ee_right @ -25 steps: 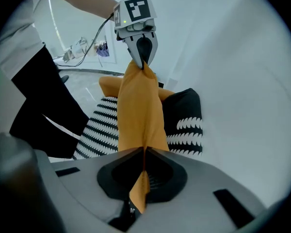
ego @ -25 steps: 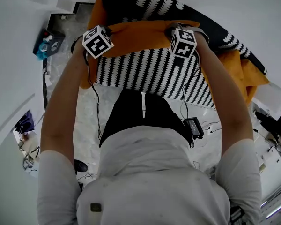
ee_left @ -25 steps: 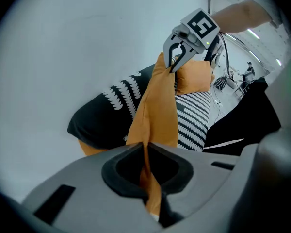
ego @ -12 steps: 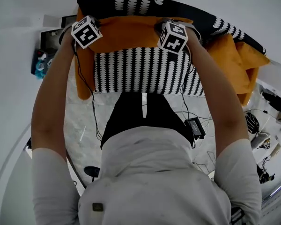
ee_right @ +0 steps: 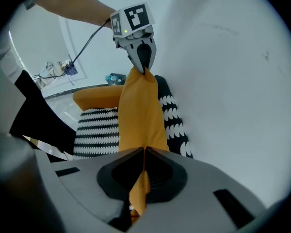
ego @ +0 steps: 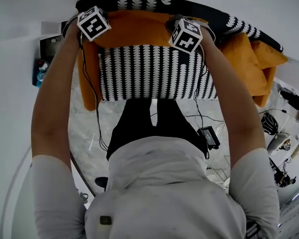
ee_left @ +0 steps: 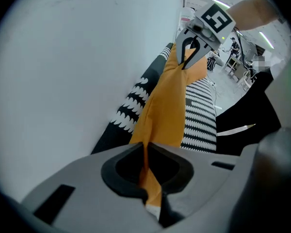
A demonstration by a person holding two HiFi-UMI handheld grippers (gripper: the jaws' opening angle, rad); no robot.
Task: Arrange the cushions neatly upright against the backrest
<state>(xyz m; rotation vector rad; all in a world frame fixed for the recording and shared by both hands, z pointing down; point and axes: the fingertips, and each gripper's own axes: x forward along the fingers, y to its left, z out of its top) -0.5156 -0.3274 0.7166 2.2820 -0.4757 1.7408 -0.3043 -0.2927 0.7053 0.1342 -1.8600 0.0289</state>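
Orange cushion (ego: 134, 31) hangs just in front of the backrest (ego: 154, 3), over the striped seat (ego: 154, 73). Left tool (ee_left: 146, 152) is clamped on the cushion's top edge near the backrest's left end. Right tool (ee_right: 143, 154) is clamped on the same edge, nearer the backrest's middle. Second orange cushion (ego: 246, 59) lies by the backrest's right end.

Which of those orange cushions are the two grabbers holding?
The middle orange cushion at the patterned backrest: the left gripper and right gripper pinch its top edge. The orange cushions on the right lie untouched.
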